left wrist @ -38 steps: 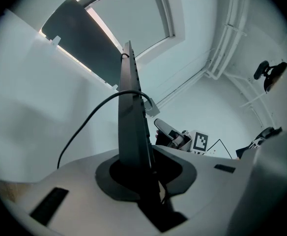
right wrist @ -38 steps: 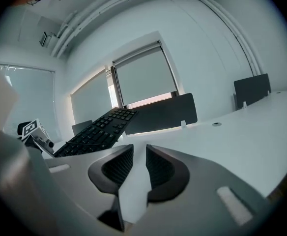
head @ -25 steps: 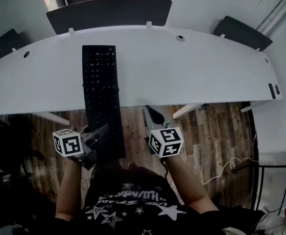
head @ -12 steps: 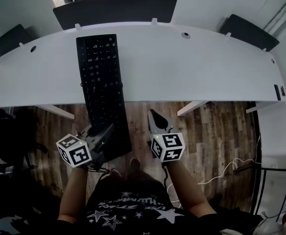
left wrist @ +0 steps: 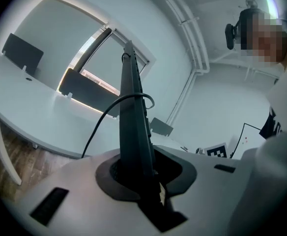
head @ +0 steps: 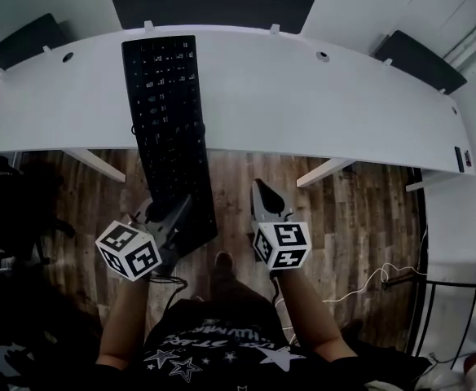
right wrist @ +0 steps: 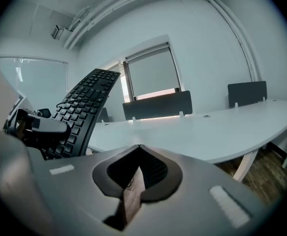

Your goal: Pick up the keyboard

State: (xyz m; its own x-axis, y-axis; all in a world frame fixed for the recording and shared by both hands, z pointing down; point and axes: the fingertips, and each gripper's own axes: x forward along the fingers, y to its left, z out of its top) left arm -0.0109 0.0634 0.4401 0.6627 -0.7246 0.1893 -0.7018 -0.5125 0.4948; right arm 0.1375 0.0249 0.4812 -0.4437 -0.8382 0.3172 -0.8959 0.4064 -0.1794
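Keyboard [head: 169, 129] has just been lifted off the bench [head: 303, 112] ahead, clamped in the left hand-held gripper [head: 173, 218]; right hand-held gripper [head: 262, 198] is closed, empty; pickup judged achieved

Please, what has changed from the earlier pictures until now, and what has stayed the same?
The left gripper has drawn the keyboard back toward the person and raised it; its far end now stands tilted up, clear of the desk. The right gripper has also drawn back from the desk edge. Unchanged: the left gripper stays shut on the keyboard's near end, and the right gripper stays shut and empty.
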